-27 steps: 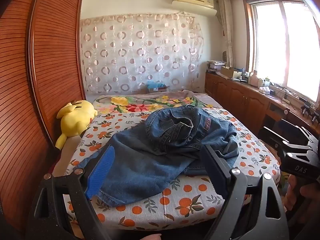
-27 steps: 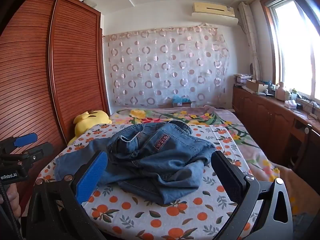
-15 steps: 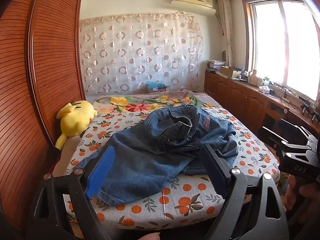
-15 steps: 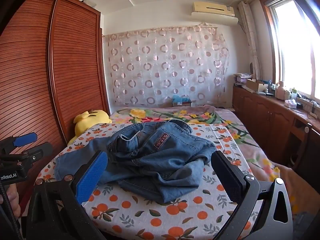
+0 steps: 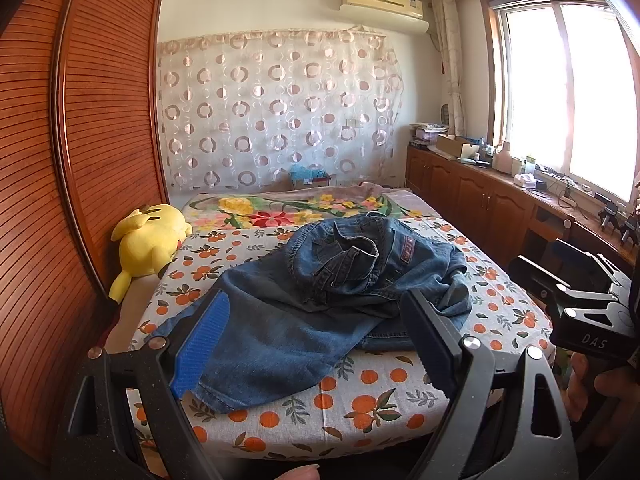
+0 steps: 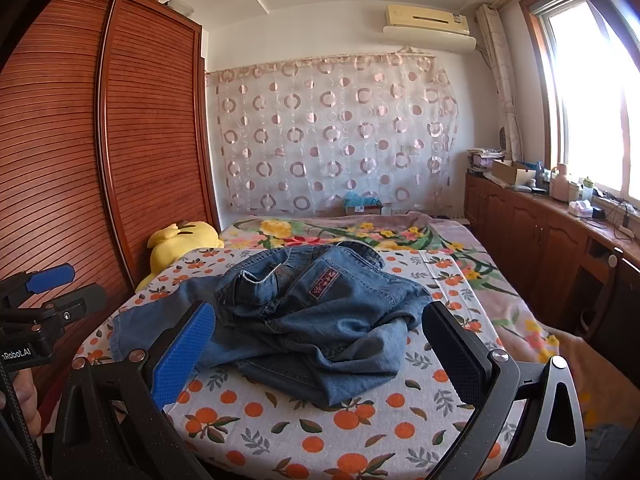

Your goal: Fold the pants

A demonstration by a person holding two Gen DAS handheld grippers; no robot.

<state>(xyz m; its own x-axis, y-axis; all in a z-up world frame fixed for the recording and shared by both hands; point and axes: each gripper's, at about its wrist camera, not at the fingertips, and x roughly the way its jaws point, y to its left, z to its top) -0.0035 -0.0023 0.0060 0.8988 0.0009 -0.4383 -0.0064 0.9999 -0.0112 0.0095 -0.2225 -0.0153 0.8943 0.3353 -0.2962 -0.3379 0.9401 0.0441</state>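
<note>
A crumpled pair of blue denim pants (image 5: 320,300) lies in a heap on the orange-patterned sheet of the bed (image 5: 360,400), with one leg stretched toward the near left edge. It also shows in the right wrist view (image 6: 312,320), with a red patch on a back pocket. My left gripper (image 5: 316,344) is open and empty, held above the bed's near edge in front of the pants. My right gripper (image 6: 320,352) is open and empty, likewise short of the pants. Each gripper shows at the edge of the other's view.
A yellow plush toy (image 5: 150,240) lies at the bed's left side against the wooden wardrobe (image 5: 80,160). A floral blanket (image 5: 300,210) covers the far end of the bed. Low wooden cabinets (image 5: 500,208) with clutter run under the window at right.
</note>
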